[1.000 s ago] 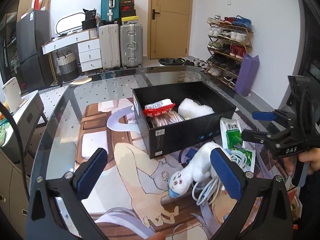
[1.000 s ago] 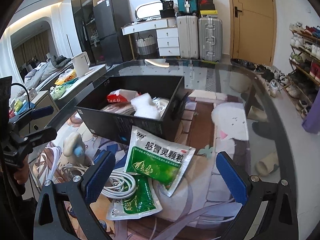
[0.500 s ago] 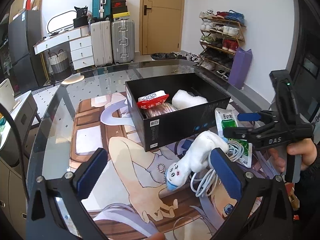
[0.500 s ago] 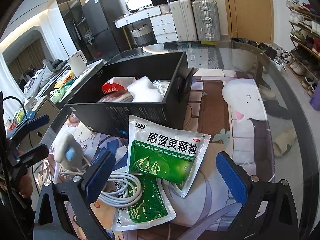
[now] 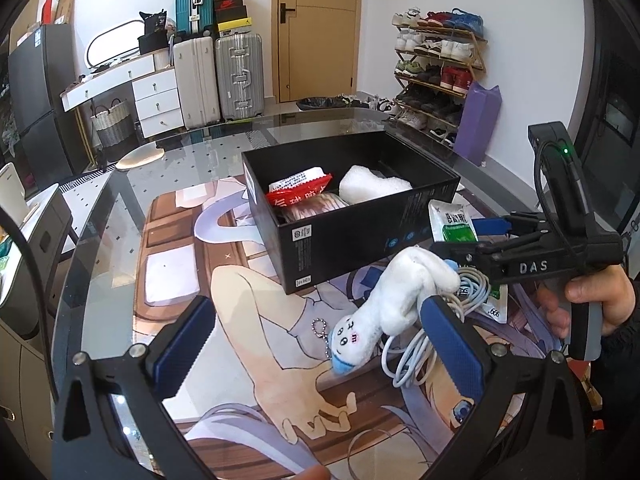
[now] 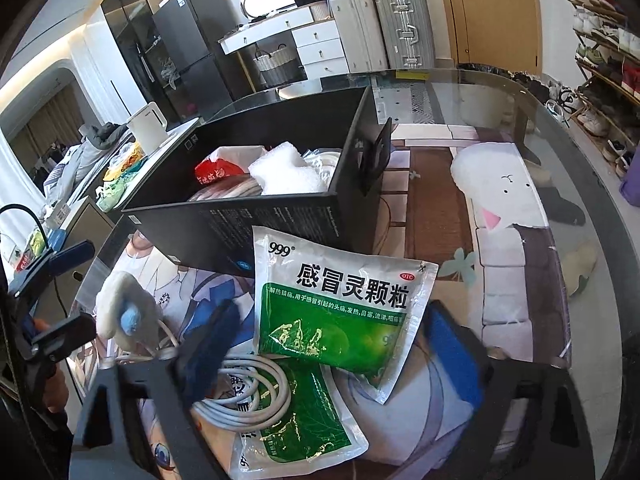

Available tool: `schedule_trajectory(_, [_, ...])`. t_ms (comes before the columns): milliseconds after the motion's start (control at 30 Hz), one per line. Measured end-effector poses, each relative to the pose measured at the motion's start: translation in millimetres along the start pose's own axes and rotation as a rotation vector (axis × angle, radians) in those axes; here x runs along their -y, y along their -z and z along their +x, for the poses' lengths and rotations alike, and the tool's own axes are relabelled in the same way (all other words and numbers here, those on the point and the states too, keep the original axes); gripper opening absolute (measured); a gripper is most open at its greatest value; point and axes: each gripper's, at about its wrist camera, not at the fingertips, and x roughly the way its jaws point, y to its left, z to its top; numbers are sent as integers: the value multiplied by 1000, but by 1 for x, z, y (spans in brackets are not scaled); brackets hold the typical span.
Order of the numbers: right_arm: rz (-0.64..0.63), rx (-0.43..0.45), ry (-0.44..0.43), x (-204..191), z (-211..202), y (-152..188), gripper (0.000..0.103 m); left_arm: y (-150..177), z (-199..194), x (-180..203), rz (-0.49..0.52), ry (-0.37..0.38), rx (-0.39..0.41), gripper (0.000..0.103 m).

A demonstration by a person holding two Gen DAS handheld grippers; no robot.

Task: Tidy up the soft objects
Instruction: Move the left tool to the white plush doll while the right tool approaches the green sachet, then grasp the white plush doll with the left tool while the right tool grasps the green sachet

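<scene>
At frame centre, the right gripper (image 6: 324, 354) fingers gape around the top pouch (image 6: 340, 304), empty, lined up for grasping; the left gripper (image 5: 320, 344), wide and empty, waits near the plush (image 5: 394, 300).

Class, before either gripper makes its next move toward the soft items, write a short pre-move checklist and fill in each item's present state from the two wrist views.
1. Left gripper open: ok.
2. Right gripper open around the upper green sachet: ok, though blurred.
3. Black box has spare room: cannot tell; it already holds a red packet and white foam.
4. White plush toy free to lift: not ok, it lies on the coiled cable.
5. Second sachet free: not ok, cable and upper sachet overlap it.
</scene>
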Motion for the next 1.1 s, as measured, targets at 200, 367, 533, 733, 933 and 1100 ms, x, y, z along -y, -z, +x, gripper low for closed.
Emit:
schedule_trajectory(200, [-18, 9, -17, 0, -4, 5, 70, 2, 3, 4, 12, 0, -13, 103])
schedule_trajectory(367, [-27, 18, -27, -1, -10, 6, 67, 3, 4, 7, 19, 1, -21, 103])
schedule_trajectory(533, [-36, 60, -37, -4, -28, 7, 67, 4, 6, 9, 18, 12, -29, 103])
schedule_trajectory(733, [-40, 89, -43, -3, -43, 6, 67, 5, 12, 13, 1, 34, -36, 103])
schedule_trajectory(933, [-49, 97, -49, -5, -48, 7, 67, 4, 15, 13, -54, 131, -40, 102])
schedule_trajectory(1100, [-57, 100, -51, -6, -50, 7, 67, 4, 14, 10, -106, 186, -22, 90])
